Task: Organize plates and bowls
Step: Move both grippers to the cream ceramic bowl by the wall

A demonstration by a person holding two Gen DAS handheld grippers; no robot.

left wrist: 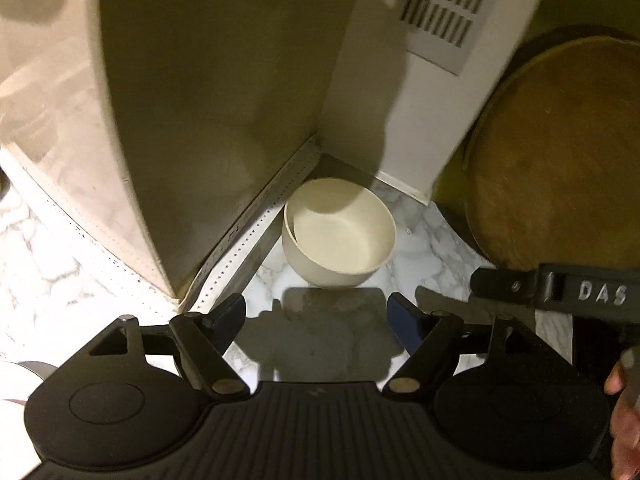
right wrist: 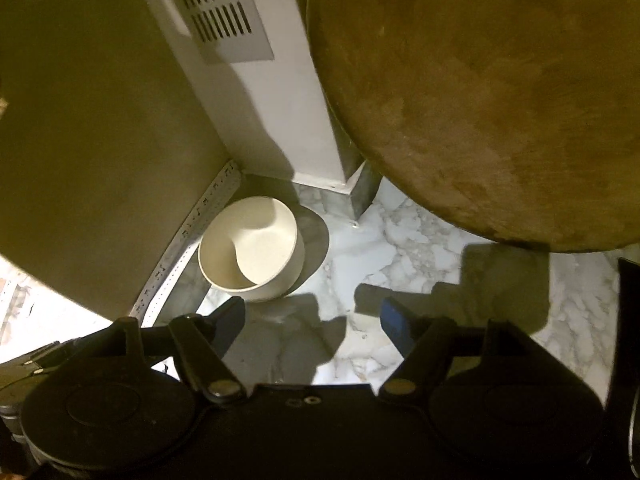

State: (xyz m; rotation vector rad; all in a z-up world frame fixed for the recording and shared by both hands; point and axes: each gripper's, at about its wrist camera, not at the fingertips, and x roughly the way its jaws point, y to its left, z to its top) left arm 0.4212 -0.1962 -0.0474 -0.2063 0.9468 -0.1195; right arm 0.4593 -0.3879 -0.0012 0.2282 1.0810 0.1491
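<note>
Left gripper (left wrist: pixel 316 314) jaws apart, empty | right gripper (right wrist: pixel 314 316) likewise | cream bowl (left wrist: pixel 340 232) upright on marble counter (left wrist: pixel 420 264), corner beside perforated rail (left wrist: pixel 240 248) | judged rigid, smooth, likely breakable, light | grip across rim wall, firmly.

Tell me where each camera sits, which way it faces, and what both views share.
Left wrist: on the left gripper, angled down at a cream bowl; open fingers and a hand show.
Right wrist: on the right gripper, angled down at the marble counter; open fingers show.
Shared: bowl, counter, round wooden board, vent.
</note>
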